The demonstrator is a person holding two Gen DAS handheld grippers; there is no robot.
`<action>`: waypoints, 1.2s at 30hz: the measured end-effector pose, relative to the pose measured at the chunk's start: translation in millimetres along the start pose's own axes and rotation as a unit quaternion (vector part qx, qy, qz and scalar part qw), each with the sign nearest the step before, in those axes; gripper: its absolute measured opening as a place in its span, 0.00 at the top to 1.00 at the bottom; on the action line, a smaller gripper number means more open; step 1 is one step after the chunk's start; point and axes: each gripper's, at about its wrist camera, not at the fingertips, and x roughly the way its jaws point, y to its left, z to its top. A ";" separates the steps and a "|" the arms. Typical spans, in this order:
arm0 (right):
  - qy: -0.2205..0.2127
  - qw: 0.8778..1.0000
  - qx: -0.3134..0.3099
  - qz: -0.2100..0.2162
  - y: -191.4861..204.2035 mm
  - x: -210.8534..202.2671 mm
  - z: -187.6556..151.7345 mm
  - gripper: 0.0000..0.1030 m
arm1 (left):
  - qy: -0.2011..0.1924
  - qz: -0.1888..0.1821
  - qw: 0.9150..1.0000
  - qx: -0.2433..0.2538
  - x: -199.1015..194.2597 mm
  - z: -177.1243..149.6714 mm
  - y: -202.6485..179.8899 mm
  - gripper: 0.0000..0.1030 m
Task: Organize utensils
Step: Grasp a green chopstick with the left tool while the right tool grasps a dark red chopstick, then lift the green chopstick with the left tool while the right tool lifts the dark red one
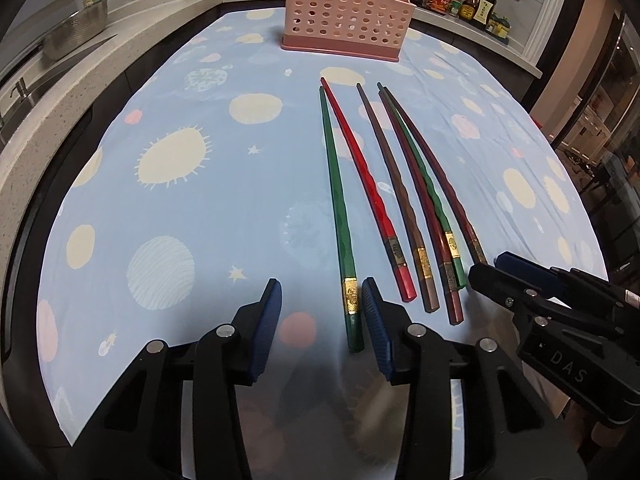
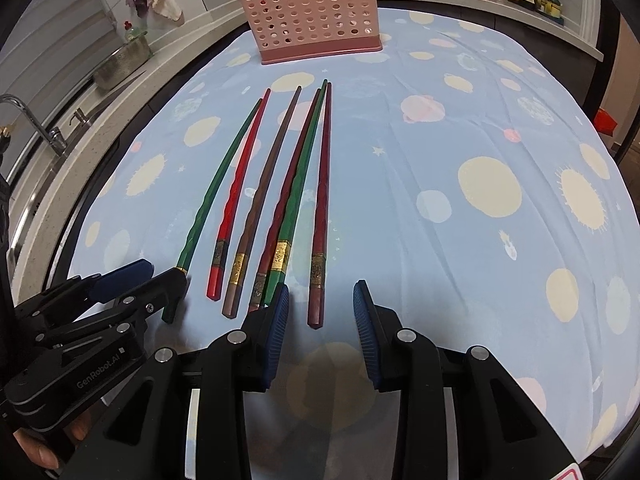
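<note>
Item: six chopsticks, lying side by side on the spotted blue tablecloth (image 1: pixel 192 240), thick ends toward the grippers, tips toward the pink perforated holder (image 1: pixel 344 12) at the far edge.

Leftmost green chopstick (image 1: pixel 338 208): thick end between the spread fingers of the left gripper (image 1: pixel 322 312), not yet pinched.

Rightmost dark red chopstick (image 2: pixel 322 208): thick end between the spread fingers of the right gripper (image 2: pixel 320 320), likewise unheld.

Handling (a judgement): light, rigid, lacquered and probably slippery; likely to roll. Best taken at the squared thick end near the gold band, where flat faces meet the ribbed pads.
</note>
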 end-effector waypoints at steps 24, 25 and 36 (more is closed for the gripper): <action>-0.014 1.000 0.010 -0.002 -8.2 -11.6 -5.5 0.93 | 0.002 -0.014 1.000 -0.005 -4.0 -3.2 -0.2 0.93; -0.017 1.000 0.011 -0.001 -8.5 -14.3 -5.4 0.93 | 0.002 -0.014 1.000 -0.007 -5.7 -3.1 0.3 0.93; -0.077 0.996 0.034 0.015 -16.7 -65.1 8.7 0.93 | -0.046 -0.026 0.998 -0.025 -55.0 14.6 5.1 0.93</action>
